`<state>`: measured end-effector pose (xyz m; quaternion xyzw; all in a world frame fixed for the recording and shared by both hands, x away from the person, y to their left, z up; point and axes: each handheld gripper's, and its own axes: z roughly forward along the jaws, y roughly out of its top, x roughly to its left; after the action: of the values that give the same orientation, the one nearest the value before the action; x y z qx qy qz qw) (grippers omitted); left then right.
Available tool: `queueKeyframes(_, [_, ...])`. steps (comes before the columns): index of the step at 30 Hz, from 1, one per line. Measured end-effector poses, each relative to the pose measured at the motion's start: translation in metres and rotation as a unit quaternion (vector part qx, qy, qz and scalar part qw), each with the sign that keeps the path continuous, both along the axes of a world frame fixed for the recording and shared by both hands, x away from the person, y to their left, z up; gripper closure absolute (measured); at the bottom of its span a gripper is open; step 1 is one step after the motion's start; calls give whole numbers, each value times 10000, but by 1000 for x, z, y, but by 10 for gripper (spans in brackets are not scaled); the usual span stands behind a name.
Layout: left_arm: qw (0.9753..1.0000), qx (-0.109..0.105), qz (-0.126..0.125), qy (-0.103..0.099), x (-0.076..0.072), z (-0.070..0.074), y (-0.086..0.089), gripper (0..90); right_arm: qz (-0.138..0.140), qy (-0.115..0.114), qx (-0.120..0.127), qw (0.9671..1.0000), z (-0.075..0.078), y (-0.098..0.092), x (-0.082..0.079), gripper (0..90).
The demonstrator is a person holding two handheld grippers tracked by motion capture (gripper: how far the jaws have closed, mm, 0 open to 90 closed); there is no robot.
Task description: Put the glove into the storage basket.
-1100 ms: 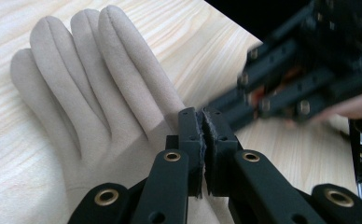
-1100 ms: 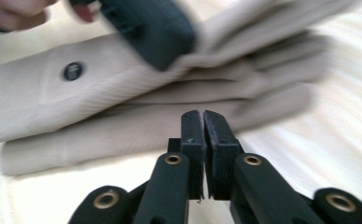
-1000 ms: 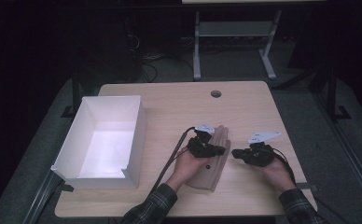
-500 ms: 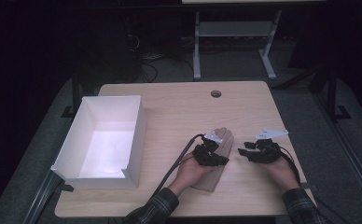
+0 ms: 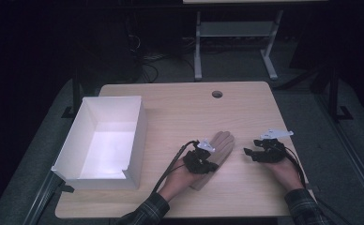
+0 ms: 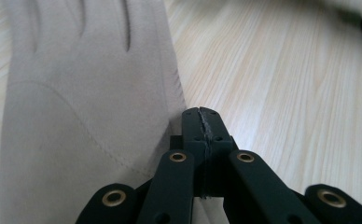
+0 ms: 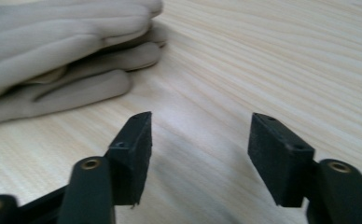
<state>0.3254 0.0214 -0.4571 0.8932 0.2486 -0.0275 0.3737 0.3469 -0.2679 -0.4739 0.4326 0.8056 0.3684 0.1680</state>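
One pale wood table, seemingly dim room.

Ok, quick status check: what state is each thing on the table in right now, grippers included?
Glove: lying flat on the table, fingers pointing away from the person.
Left gripper: jaws shut at the glove's edge; whether fabric is pinched can't be told.
Right gripper: jaws open, nothing between them, apart from the glove.
White box: open-topped, empty, upright.

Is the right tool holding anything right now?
No, the right tool has its jaws spread wide over bare table, with the beige glove lying off to one side, untouched.
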Motion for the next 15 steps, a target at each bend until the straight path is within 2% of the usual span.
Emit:
queueKeyframes(1, [10000,69,-18,-8,0,1,3,898,6,2,-25,10000,-1,-1,1,364])
queueKeyframes(8, [9997,181,94,-105,-4,3,19,898,-96,8,-87,9999,-6,-1,3,304])
queueKeyframes(11, [9996,252,41,-135,-2,5,24,897,-111,-4,-119,9999,-5,0,3,289])
queueKeyframes(12, [9997,176,87,-138,-3,6,23,898,-120,-10,-128,9998,-6,0,3,285])
queueKeyframes(14, [9996,159,46,-219,-2,11,24,890,-115,-15,-147,9998,-6,0,3,276])
queueKeyframes(15, [9997,114,54,-231,-2,13,23,834,-132,15,-131,9998,-6,0,3,276])
